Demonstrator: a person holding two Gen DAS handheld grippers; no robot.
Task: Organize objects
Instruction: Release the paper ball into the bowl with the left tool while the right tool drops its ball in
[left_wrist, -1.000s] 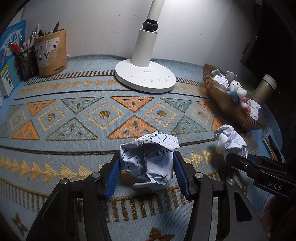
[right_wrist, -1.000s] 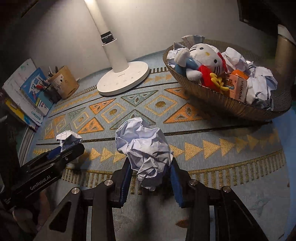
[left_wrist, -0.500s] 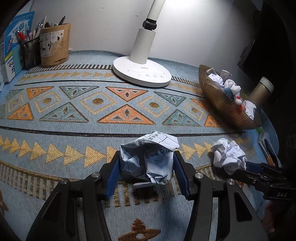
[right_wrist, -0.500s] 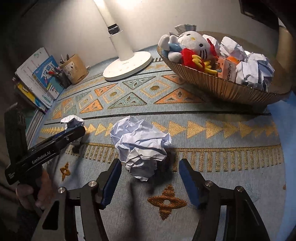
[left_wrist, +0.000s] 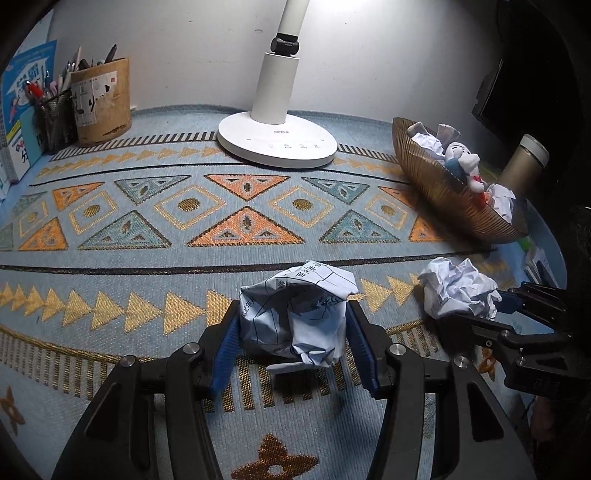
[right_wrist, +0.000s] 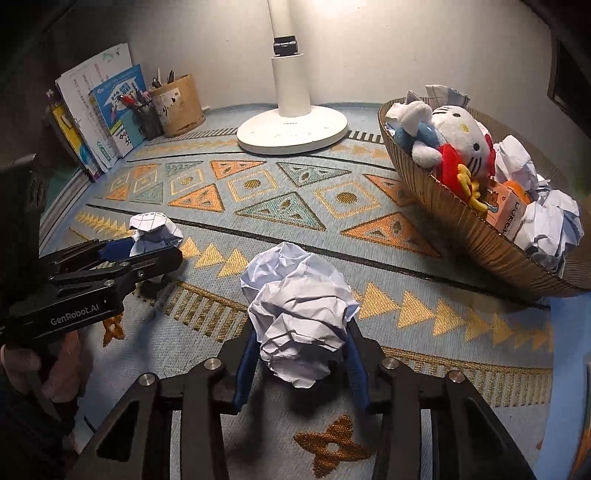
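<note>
My left gripper (left_wrist: 291, 332) is shut on a crumpled printed paper ball (left_wrist: 295, 314), held just above the patterned mat; the gripper also shows in the right wrist view (right_wrist: 147, 247) with that ball (right_wrist: 155, 230). My right gripper (right_wrist: 299, 350) is shut on a plain white crumpled paper ball (right_wrist: 299, 310); that ball (left_wrist: 458, 291) shows in the left wrist view at the right. A brown ribbed basket (right_wrist: 461, 229) at the right holds a Hello Kitty plush (right_wrist: 461, 144), a small box and several paper balls.
A white desk lamp base (right_wrist: 291, 129) stands at the back middle. A bamboo pen holder (left_wrist: 101, 99), a mesh pen cup and books stand at the back left. A metal flask (left_wrist: 524, 158) stands behind the basket (left_wrist: 443, 192). The blue patterned mat (left_wrist: 221, 221) covers the table.
My right gripper opened half a second ago and has now shut again on the white paper ball. My left gripper kept hold of its printed ball and shifted slightly.
</note>
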